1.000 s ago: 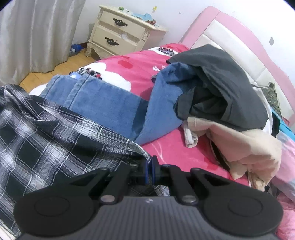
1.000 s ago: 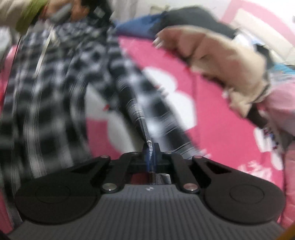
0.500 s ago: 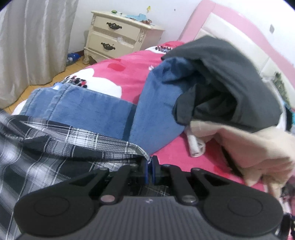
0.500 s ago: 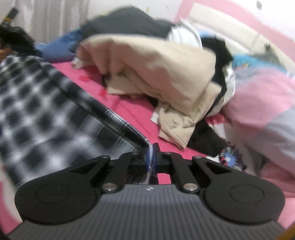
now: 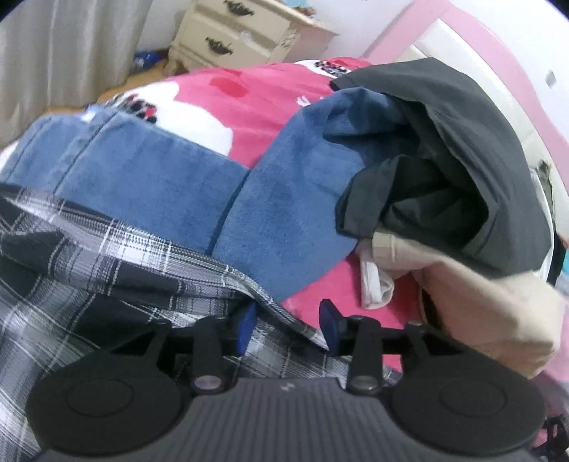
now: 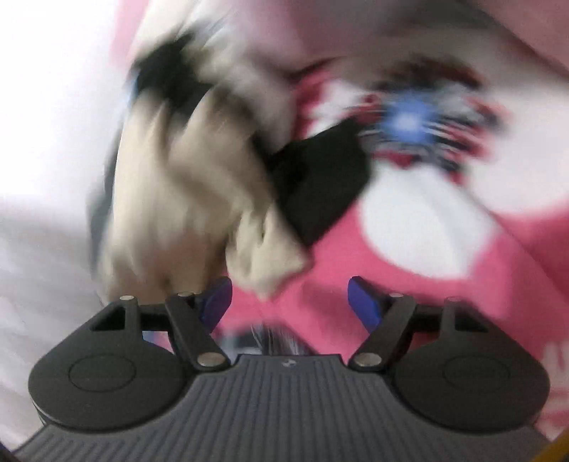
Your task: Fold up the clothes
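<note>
A black-and-white plaid shirt lies on the pink bed at lower left in the left wrist view. My left gripper is open, its blue pads apart, with the shirt's edge lying loose between them. My right gripper is open and empty above the pink bedspread; a strip of the plaid shirt shows just under it. The right wrist view is heavily blurred.
Blue jeans lie beyond the shirt. A pile with a dark grey garment and a beige garment sits at right, also blurred in the right view. A cream nightstand and curtain stand at back left.
Both grippers were shut on the plaid shirt's edge; now both have opened and let it go. The right gripper has swung fast toward the clothes pile.
</note>
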`<state>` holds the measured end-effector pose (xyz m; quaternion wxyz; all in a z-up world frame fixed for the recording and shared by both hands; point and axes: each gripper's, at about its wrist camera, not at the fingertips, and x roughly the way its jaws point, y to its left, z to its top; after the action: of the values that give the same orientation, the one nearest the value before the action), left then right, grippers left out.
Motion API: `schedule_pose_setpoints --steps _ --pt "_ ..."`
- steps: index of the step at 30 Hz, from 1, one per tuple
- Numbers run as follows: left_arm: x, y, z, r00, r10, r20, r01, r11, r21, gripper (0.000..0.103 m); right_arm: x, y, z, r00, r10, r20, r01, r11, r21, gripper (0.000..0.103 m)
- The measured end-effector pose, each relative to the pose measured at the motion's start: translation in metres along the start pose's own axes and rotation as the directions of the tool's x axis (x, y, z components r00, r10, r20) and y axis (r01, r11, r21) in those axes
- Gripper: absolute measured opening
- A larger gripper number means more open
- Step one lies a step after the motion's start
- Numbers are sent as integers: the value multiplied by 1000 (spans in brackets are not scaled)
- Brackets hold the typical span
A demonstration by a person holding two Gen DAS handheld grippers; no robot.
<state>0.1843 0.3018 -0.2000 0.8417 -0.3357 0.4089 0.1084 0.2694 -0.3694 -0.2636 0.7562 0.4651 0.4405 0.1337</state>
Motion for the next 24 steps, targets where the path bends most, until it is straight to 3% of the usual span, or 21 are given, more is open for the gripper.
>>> schedule_pose_setpoints --steps 2,4,7,11,15,17,21,23,24 --pt "-4 -2 -1 1000 3 6 -3 1000 -2 41 -18 -4 2 997 -22 70 19 999 48 72" --pt "-10 -3 -3 1000 3 14 -3 1000 5 44 -37 26 -13 989 -101 110 119 980 -162 73" --pt "-21 -7 -6 1000 -9 27 8 1000 29 49 -61 67 -48 978 -156 141 202 887 -416 72" --pt "-37 -10 -10 999 -40 22 38 998 53 52 -101 107 -112 975 -171 142 222 701 -678 72" --pt "-55 -18 -17 998 -59 31 55 992 116 54 -121 115 -176 969 -242 56 178 520 -835 71" --pt "-66 -22 -22 997 -67 46 59 988 140 54 -121 109 -207 952 -305 12 156 451 -879 70" --pt "-87 -33 -39 993 -99 61 84 975 208 54 -108 95 -245 902 -426 75 203 263 -943 64" --pt "-95 -44 -53 992 -120 45 103 956 273 54 -102 90 -254 878 -463 121 217 161 -963 61" --pt "-99 -51 -62 990 -135 30 119 943 310 54 -99 88 -256 869 -478 126 211 128 -969 59"
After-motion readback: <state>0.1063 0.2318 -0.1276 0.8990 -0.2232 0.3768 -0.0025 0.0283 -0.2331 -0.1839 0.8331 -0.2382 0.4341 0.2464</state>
